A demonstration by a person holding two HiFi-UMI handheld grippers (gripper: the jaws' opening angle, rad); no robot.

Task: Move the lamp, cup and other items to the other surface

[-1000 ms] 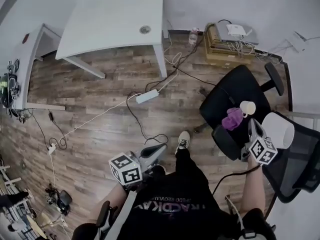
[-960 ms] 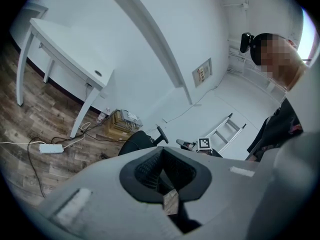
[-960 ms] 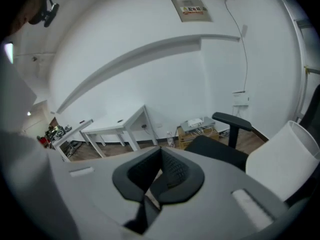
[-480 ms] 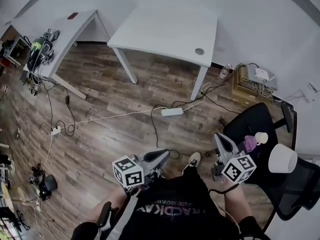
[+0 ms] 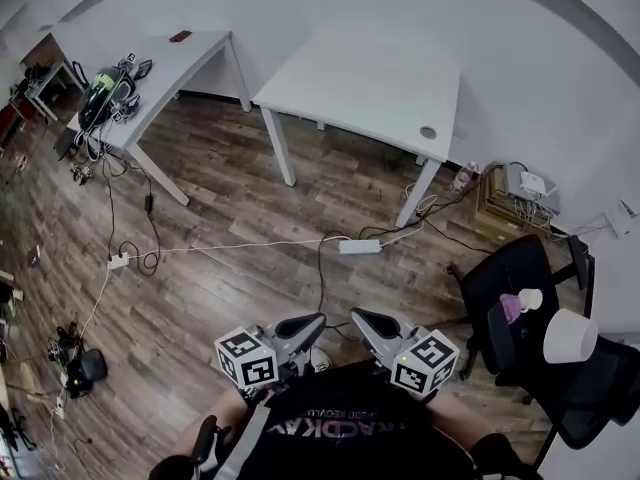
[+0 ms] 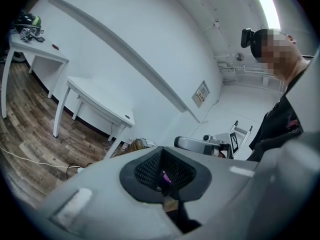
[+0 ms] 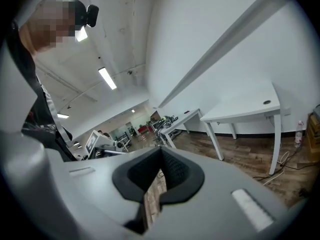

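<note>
The lamp (image 5: 568,335) shows as a white drum-shaped shade seen from above, at the far right of the head view; its base is hidden, and whether it stands on the seat beside it can't be made out. It is just beside the black office chair (image 5: 487,286); on that chair's seat are the cup (image 5: 530,298), small, pale and round, and touching it on the left a crumpled purple item (image 5: 511,308). All three are well apart from both grippers.

The left gripper (image 5: 318,320) and the right gripper (image 5: 358,315) are close in front of the person's chest, tips nearly meeting, over the wood floor (image 5: 230,208). The left gripper's (image 6: 164,183) jaws are pressed together with nothing clearly gripped; a tiny purple speck shows at the seam, too small to tell what it is. The right gripper (image 7: 159,176) is clenched and empty; only floor shows through the slit below its pads.

Ahead stands the white table (image 5: 370,78), its top bare but for a round cable hole near one corner; left of it is a second desk (image 5: 175,53) piled with gear; a white power strip (image 5: 359,246) lies on the floor between the table and the grippers.
</note>
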